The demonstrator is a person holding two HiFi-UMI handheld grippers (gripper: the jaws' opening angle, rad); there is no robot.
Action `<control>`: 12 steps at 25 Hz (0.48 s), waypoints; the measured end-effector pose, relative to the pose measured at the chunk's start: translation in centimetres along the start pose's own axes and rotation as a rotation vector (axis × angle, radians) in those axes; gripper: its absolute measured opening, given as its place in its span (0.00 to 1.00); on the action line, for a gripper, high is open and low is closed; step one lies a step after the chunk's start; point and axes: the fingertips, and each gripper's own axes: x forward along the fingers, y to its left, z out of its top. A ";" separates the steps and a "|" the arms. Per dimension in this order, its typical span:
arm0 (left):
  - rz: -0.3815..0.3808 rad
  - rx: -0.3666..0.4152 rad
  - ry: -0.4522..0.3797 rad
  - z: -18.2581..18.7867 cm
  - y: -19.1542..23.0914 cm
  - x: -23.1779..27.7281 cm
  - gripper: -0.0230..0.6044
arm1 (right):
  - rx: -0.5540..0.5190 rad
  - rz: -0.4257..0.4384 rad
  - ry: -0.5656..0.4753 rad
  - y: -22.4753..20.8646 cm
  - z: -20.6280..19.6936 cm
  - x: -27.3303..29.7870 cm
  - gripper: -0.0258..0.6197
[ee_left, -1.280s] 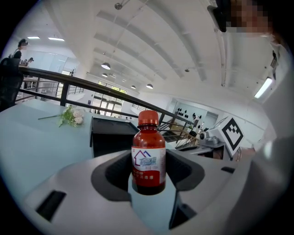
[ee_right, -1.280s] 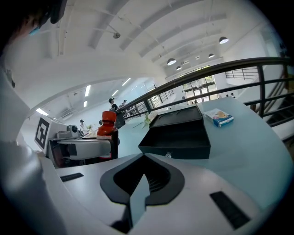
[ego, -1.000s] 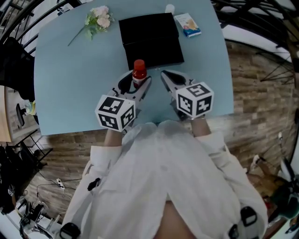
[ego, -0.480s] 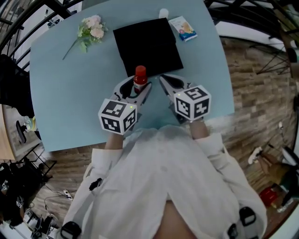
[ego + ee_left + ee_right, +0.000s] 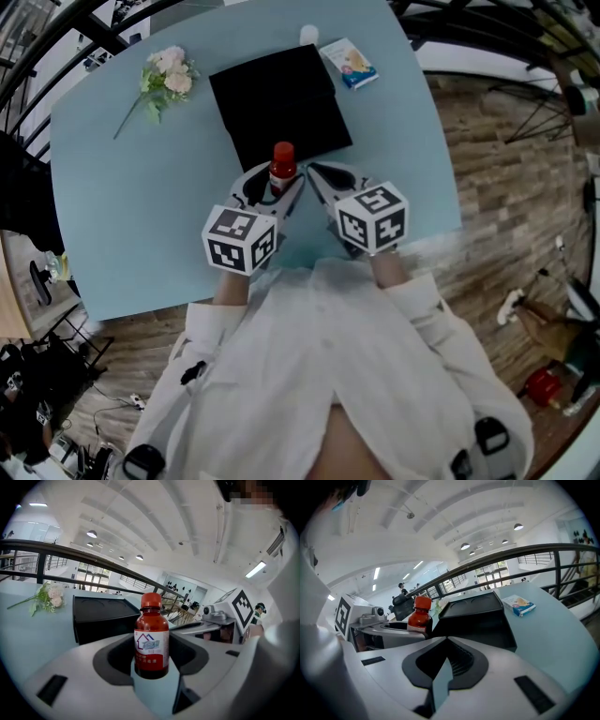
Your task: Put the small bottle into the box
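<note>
A small red-brown bottle (image 5: 282, 161) with a red cap and a white-and-red label stands upright between the jaws of my left gripper (image 5: 273, 185), which is shut on it. In the left gripper view the bottle (image 5: 152, 639) fills the middle and the black box (image 5: 101, 616) lies just behind it. That black box (image 5: 279, 103) has its lid down and sits right beyond the bottle. My right gripper (image 5: 313, 174) hovers close to the right of the bottle, shut and holding nothing. From the right gripper view the bottle (image 5: 419, 616) shows at the left, with the box (image 5: 476, 616) ahead.
A sprig of pale flowers (image 5: 164, 70) lies on the light blue table (image 5: 122, 187) at the far left. A small printed carton (image 5: 349, 63) and a white object (image 5: 308, 35) sit beyond the box at the right. The table's near edge is just under my grippers, with wooden floor (image 5: 497, 187) to the right.
The right gripper has drawn in closer to the left one and the bottle. The bottle stays gripped, just in front of the box.
</note>
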 end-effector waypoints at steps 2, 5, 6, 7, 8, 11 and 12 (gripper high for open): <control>0.004 -0.002 0.006 -0.1 -0.3 0.3 0.39 | -0.007 0.006 0.004 -0.2 0.1 -0.2 0.04; 0.009 -0.013 0.013 -0.3 -0.8 0.5 0.39 | -0.013 0.016 0.017 -0.5 0.1 -0.4 0.04; 0.011 -0.013 0.016 -0.3 -0.9 0.5 0.39 | -0.017 0.020 0.024 -0.6 0.1 -0.4 0.04; 0.015 -0.013 0.020 -0.3 -0.9 0.5 0.39 | -0.021 0.024 0.030 -0.6 0.1 -0.5 0.04; 0.022 -0.015 0.024 -0.3 -0.8 0.6 0.39 | -0.024 0.027 0.034 -0.8 0.2 -0.6 0.04; 0.040 -0.029 0.045 -0.5 -0.5 0.7 0.39 | -0.027 0.030 0.036 -1.4 0.6 -0.8 0.04; 0.042 -0.033 0.049 -0.6 -0.4 0.7 0.39 | -0.027 0.031 0.037 -1.6 0.7 -0.8 0.04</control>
